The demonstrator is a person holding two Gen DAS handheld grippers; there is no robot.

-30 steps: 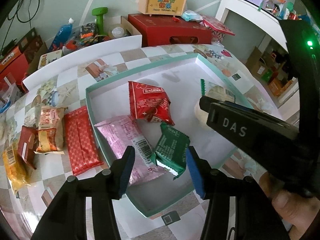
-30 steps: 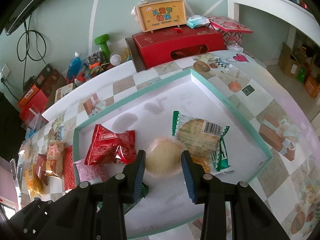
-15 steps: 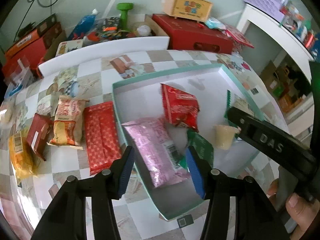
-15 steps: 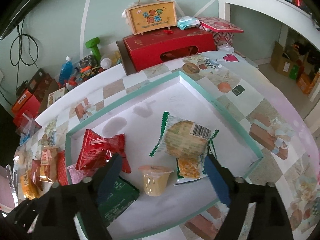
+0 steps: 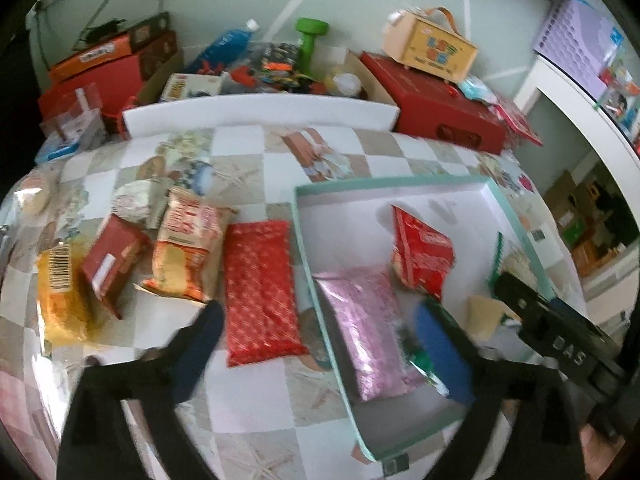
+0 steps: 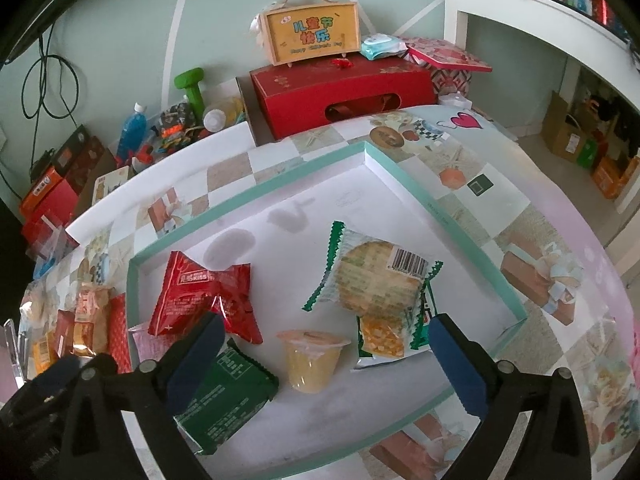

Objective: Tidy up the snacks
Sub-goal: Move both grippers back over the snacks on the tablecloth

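Observation:
A teal-rimmed white tray [image 6: 452, 216] [image 5: 316, 264] holds a red snack bag [image 6: 200, 296], a green packet [image 6: 224, 396], a yellow jelly cup [image 6: 312, 360], a cracker pack [image 6: 380, 280] and a pink pack [image 5: 368, 328]. My right gripper [image 6: 324, 356] is open and empty, just above the jelly cup. My left gripper [image 5: 320, 352] is open and empty over the tray's left rim. Left of the tray lie a red patterned pack [image 5: 260, 288], an orange-white bag [image 5: 188, 248], a dark red box [image 5: 112, 264] and a yellow pack [image 5: 60, 292].
Behind the table stand a red gift box [image 6: 344, 88] with a wooden handled case [image 6: 312, 28] on it, a green dumbbell [image 6: 192, 88], a blue bottle [image 6: 132, 128] and stacked boxes [image 5: 104, 64]. A white shelf [image 6: 540, 20] rises at right.
My right gripper has opened, let go of the jelly cup in the tray and drawn back. My left gripper has swung left and opened wider, now over the tray's left rim.

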